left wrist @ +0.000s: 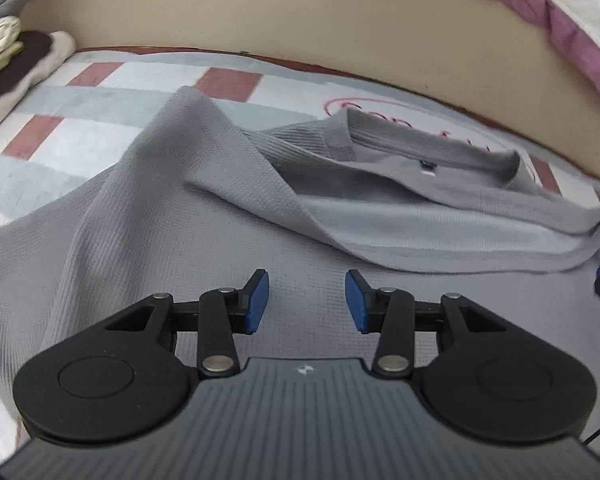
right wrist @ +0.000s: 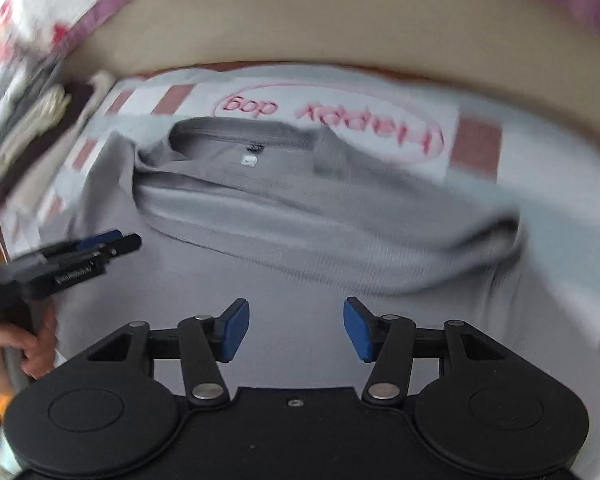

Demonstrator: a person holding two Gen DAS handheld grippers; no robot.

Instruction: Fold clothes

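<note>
Gray shirt lies on the checked blanket, collar far, sides partly folded in, both my tools, left tool and right tool, gaping empty above its near part; I'd pinch edges evenly, keep creases straight.

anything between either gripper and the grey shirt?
Nothing visible. The left gripper and right gripper are both open directly over the grey shirt, with only bare fabric between and ahead of their fingers.
</note>
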